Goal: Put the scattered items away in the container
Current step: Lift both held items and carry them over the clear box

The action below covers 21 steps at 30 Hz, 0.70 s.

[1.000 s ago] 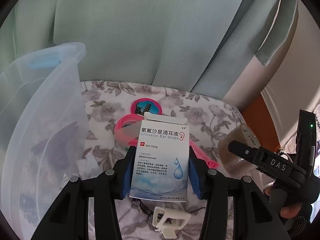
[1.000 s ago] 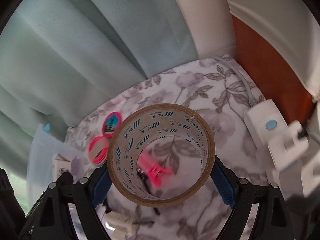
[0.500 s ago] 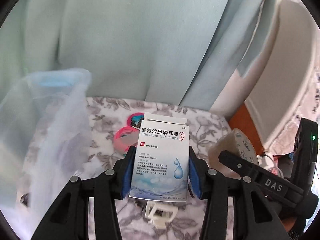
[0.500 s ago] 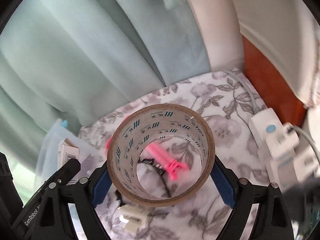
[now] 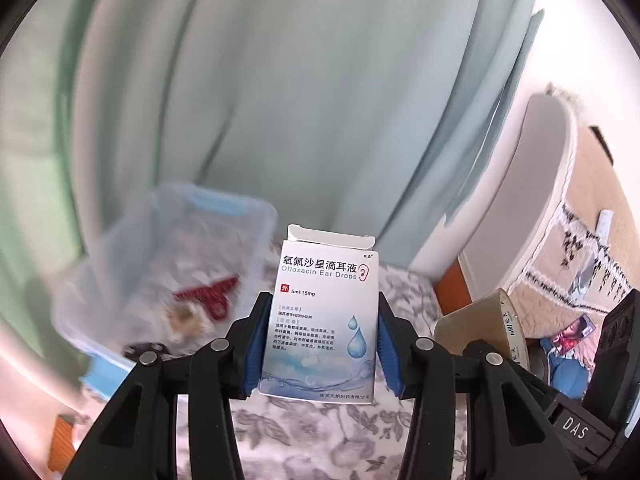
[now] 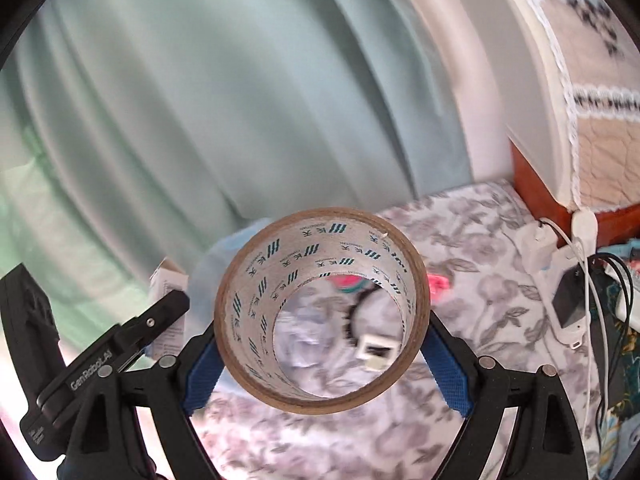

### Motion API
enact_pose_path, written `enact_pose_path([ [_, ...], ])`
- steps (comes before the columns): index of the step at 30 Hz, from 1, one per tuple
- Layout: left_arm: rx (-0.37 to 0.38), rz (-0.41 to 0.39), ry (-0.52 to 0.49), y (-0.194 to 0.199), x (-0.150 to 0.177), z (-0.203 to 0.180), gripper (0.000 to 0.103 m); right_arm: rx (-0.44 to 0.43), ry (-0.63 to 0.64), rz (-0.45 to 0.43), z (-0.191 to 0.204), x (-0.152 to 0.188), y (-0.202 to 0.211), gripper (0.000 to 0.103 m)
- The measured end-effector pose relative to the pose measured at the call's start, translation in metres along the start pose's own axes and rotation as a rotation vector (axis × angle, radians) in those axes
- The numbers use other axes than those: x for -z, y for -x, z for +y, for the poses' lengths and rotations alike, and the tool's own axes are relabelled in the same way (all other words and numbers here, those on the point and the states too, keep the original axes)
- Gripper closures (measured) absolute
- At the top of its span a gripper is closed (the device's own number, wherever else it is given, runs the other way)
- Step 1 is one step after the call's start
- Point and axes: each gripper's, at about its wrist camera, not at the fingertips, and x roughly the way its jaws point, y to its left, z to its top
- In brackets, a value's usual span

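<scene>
My left gripper is shut on a white ear drops box, held upright above the floral cloth. The clear plastic container lies ahead to the left and holds a red item and other small things. My right gripper is shut on a brown tape roll, which also shows at the right of the left wrist view. Through the roll I see a small white clip and a pink item on the cloth. The left gripper and its box show at the left of the right wrist view.
A teal curtain hangs behind the floral cloth. A white power strip with chargers and cables lies at the right edge. A wooden bed frame with a quilted cover stands beyond it.
Both grippers have risen and swung left with their loads. The container now lies ahead of the left gripper, with its inside in view. The pink items have dropped out of the left wrist view.
</scene>
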Motion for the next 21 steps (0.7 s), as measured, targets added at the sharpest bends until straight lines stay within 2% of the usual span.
enact_pose_path([
  [6, -0.029, -0.072, 0.02, 0.037, -0.012, 0.021, 0.053, -0.06, 0.092, -0.046, 0.053, 0.002, 0.026, 0.012],
  [12, -0.059, -0.144, 0.04, 0.072, -0.024, 0.042, 0.053, -0.111, 0.174, -0.066, 0.099, -0.01, 0.026, 0.012],
  [21, -0.081, -0.169, 0.075, 0.065, -0.059, 0.079, 0.053, -0.169, 0.262, -0.088, 0.163, -0.031, 0.012, 0.012],
])
